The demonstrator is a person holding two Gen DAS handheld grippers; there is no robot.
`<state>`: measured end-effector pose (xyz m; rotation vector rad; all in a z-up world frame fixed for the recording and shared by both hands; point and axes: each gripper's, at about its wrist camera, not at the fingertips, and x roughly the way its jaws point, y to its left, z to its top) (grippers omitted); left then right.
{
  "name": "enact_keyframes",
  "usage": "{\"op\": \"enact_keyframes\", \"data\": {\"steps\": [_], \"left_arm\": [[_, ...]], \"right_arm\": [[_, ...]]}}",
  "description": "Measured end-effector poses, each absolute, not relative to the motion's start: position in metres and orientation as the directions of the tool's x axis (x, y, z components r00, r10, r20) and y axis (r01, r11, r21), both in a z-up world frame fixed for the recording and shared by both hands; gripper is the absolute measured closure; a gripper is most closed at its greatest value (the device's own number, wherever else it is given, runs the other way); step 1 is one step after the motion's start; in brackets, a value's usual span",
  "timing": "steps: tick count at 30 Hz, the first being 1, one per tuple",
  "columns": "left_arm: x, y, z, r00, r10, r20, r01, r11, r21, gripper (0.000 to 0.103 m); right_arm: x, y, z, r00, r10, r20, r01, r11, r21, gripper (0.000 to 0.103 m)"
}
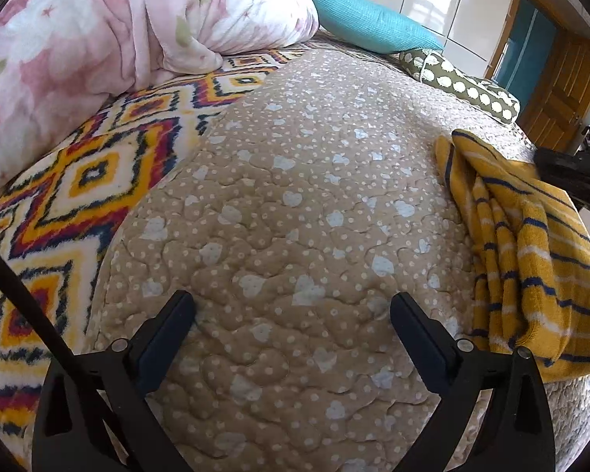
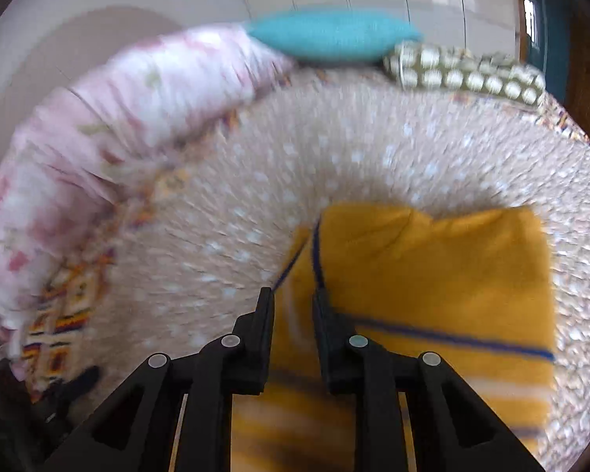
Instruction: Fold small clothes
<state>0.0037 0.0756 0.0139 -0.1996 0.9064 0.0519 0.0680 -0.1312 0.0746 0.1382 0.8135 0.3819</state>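
Tan quilted bedspread [image 1: 295,204] with white hearts and dots fills most of the left wrist view. Zigzag patterned blanket [image 1: 70,188] runs along it from 7 to 10 o'clock. Pink floral duvet [image 1: 98,31] bunched at 11, teal cushion [image 1: 369,19] at 1, green spotted bolster [image 1: 460,78] just beside it.

Task item: yellow striped garment [image 1: 531,251], rumpled, lying on the bedspread at 3 o'clock in the left wrist view; in the right wrist view it spreads from centre to 5 o'clock, view motion-blurred.

Left gripper [image 1: 293,306] spread wide over bare bedspread, holding nothing, near the garment's left edge but apart from it.

Right gripper [image 2: 293,303] narrowed, with a fold of the garment's edge between the fingers; whether the pads actually bite the cloth, cannot tell, blur and a visible gap.

Judgement: step looks like taking hold of the garment to spread it flat before folding. To do it well: confirm the right pinch catches one layer only, bring the left onto the opposite corner, then pull the two apart evenly so the bunched pleats at the left edge flatten. Risk: dragging the bedspread or grabbing doubled cloth.
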Motion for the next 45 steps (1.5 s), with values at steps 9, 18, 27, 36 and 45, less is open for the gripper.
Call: {"op": "enact_keyframes", "data": {"steps": [9, 18, 27, 36, 45], "left_arm": [[0.005, 0.074, 0.012, 0.609, -0.047, -0.792, -0.115, 0.982, -0.147, 0.001], [0.02, 0.058, 0.008, 0.533, 0.051, -0.844, -0.112, 0.994, -0.011, 0.0], [-0.012, 0.053, 0.026, 0.581, 0.109, -0.807, -0.189, 0.982, -0.003, 0.001], [-0.168, 0.012, 0.151, 0.859, 0.214, -0.465, -0.222, 0.974, 0.038, 0.0], [-0.232, 0.001, 0.198, 0.919, 0.07, -0.388, -0.132, 0.982, -0.136, 0.0]], "right_arm": [[-0.05, -0.252, 0.013, 0.549, 0.478, -0.686, -0.168, 0.867, 0.47, 0.08], [-0.137, -0.333, 0.003, 0.672, 0.392, -0.628, 0.014, 0.841, 0.541, 0.062], [-0.177, -0.341, 0.007, 0.702, 0.29, -0.651, 0.04, 0.896, 0.442, 0.062], [-0.203, -0.323, 0.035, 0.738, 0.211, -0.641, 0.015, 0.945, 0.328, 0.058], [-0.212, -0.286, 0.067, 0.762, 0.134, -0.634, 0.005, 0.977, 0.212, 0.047]]}}
